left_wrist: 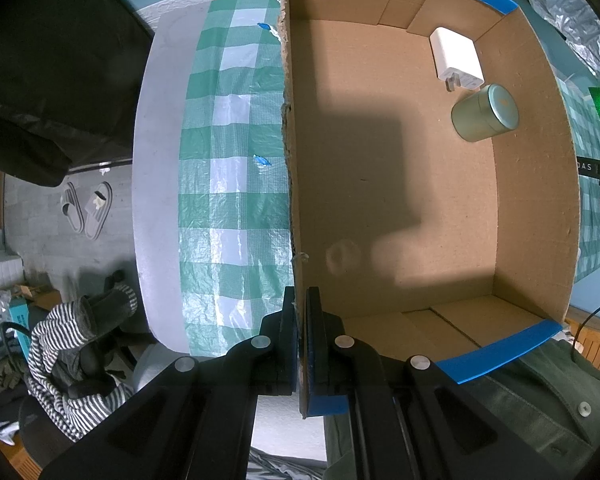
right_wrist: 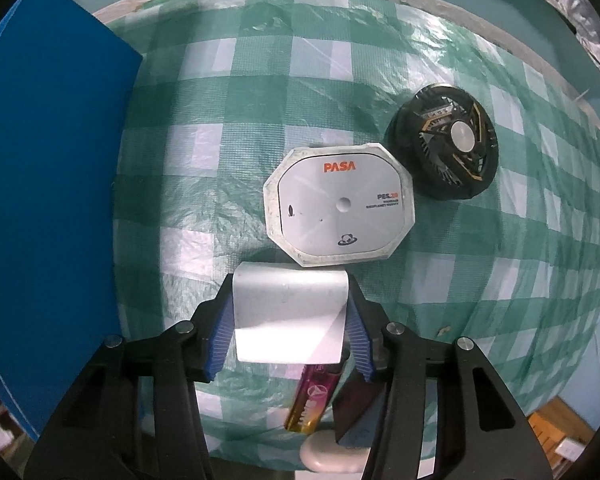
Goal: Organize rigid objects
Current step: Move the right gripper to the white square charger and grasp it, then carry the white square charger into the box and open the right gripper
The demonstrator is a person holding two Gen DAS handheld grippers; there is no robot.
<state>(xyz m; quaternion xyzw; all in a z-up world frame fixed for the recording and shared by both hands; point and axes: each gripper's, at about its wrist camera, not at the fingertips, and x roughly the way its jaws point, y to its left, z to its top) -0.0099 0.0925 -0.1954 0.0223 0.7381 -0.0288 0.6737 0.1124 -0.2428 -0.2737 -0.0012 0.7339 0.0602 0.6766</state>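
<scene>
Right gripper (right_wrist: pixel 288 320), low in the frame, pinched onto smooth silver metal block (right_wrist: pixel 290 312). Left gripper (left_wrist: pixel 302 340) pressed together on brown cardboard box (left_wrist: pixel 290 160) wall. Picking-up step, likely. Next: lift, carry over into box.

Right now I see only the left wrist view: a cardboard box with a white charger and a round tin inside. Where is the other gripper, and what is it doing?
Observer: The right gripper points down at the checked tablecloth beside the box, with a white block between its fingers.
Operator: Is it holding that block?
Observer: The pads sit right at both its sides. Whether they squeeze it, I cannot tell.
Operator: Is anything else left out there?
Observer: Yes. A white octagonal gadget marked PASA, a black round fan and a battery lie on the cloth.
</scene>
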